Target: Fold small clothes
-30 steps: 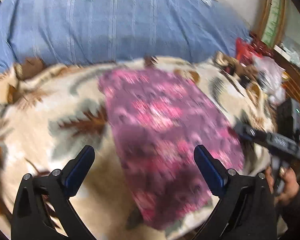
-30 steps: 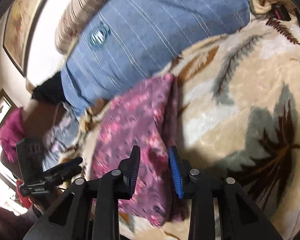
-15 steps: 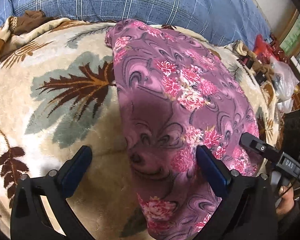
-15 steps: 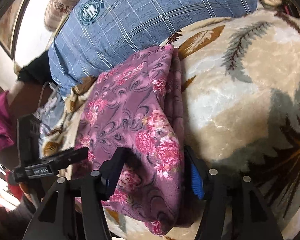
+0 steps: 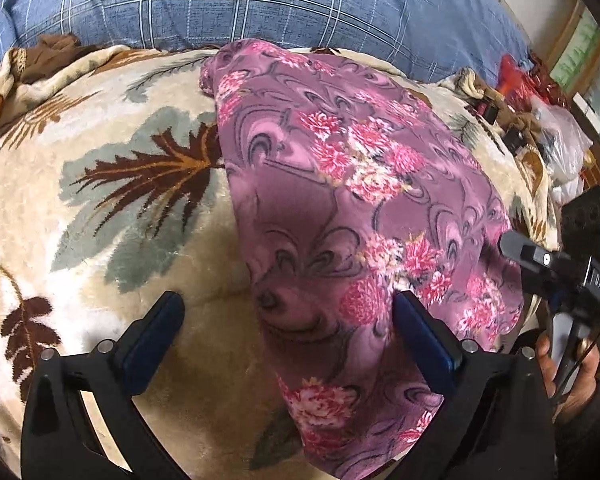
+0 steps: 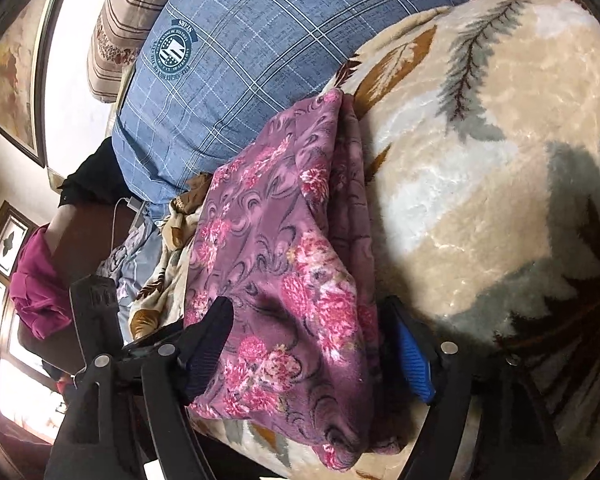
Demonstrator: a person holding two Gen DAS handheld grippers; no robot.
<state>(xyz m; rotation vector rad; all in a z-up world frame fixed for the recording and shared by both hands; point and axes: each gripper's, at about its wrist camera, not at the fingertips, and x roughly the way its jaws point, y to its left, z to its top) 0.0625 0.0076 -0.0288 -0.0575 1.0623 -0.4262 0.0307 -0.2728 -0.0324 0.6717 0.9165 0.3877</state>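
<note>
The cloth (image 5: pixel 352 216) lies on the blanket (image 5: pixel 112 208). The pillow (image 5: pixel 260 0) sits behind it, at twelve o'clock.

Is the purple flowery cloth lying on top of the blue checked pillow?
No, the purple flowery cloth lies on the beige leaf-patterned blanket, with the blue checked pillow behind it.

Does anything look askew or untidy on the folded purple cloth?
Mostly neat. The purple floral cloth lies folded on the leaf blanket, but lower layers stick out unevenly along its right edge in the right wrist view.
</note>
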